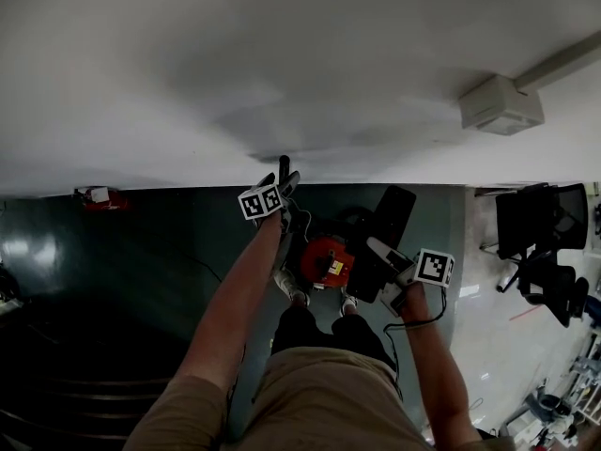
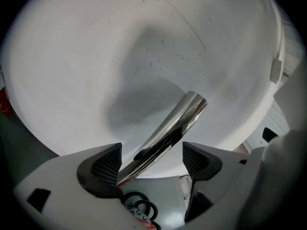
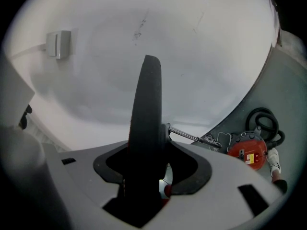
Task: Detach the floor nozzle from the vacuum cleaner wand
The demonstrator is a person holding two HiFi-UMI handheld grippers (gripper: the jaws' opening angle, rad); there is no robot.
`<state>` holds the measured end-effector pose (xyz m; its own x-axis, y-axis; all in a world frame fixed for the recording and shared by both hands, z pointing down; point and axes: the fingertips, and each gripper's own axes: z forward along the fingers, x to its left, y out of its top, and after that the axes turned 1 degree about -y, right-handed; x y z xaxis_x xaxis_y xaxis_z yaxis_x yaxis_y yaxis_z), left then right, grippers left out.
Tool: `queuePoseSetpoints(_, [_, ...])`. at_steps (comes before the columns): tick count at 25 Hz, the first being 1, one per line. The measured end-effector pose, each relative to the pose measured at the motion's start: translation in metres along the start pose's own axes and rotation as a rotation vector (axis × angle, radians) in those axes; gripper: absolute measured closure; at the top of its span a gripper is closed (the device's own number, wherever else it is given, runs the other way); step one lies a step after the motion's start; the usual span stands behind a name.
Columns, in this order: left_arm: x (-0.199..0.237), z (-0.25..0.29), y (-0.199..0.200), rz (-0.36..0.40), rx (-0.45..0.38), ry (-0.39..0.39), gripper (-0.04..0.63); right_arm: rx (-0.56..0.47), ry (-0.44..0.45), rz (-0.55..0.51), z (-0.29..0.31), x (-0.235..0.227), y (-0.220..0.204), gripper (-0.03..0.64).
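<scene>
Room: white wall (image 1: 282, 64) is filling the upper half of the head view, and a dark green floor (image 1: 141, 252) is lying below it.
Left jaws: your left gripper (image 2: 151, 157) is standing with its jaws wide apart, pressing on nothing.
Between them: the chrome wand (image 2: 177, 126) is passing through the gap. It is leaning against the left pad (image 2: 108, 164) and sitting clear of the right one.
Wand axis: it is running from low between the jaws up and to the right. Its bare open end is pointing at the wall with no nozzle on it.
Right jaws: your right gripper (image 3: 148, 162) is clamping both jaws on the black floor nozzle (image 3: 146, 114).
Nozzle axis: it is showing edge-on, rising straight out of the jaws toward the wall.
Vacuum body: the red canister (image 1: 327, 261) is sitting on the floor just past your feet, between your two arms.
</scene>
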<state>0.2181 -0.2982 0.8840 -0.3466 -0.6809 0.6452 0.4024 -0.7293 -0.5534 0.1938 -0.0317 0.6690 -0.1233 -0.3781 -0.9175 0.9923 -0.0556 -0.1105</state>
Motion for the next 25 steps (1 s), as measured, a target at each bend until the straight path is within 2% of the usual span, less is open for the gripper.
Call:
queuePoseSetpoints(5, [-0.003, -0.024, -0.008, -0.004, 0.008, 0.0, 0.21, -0.015, 0.015, 0.014, -0.005, 0.005, 0.006, 0.387])
queuePoseSetpoints(9, [-0.024, -0.049, -0.01, -0.016, -0.023, -0.035, 0.21, -0.024, 0.069, -0.008, -0.012, 0.018, 0.014, 0.387])
queuePoseSetpoints(14, [-0.066, -0.094, 0.0, 0.041, -0.091, -0.07, 0.212, -0.039, 0.095, -0.049, -0.025, 0.034, 0.019, 0.387])
queuePoseSetpoints(18, [-0.114, -0.133, 0.011, 0.04, -0.161, -0.155, 0.216, -0.051, 0.096, -0.08, -0.041, 0.046, 0.021, 0.387])
queuePoseSetpoints(21, [-0.154, -0.163, 0.021, 0.076, -0.203, -0.234, 0.239, -0.055, 0.075, -0.109, -0.057, 0.052, 0.019, 0.387])
queuePoseSetpoints(25, [-0.224, -0.201, 0.014, 0.165, -0.253, -0.331, 0.282, -0.072, 0.173, -0.14, -0.098, 0.071, 0.012, 0.387])
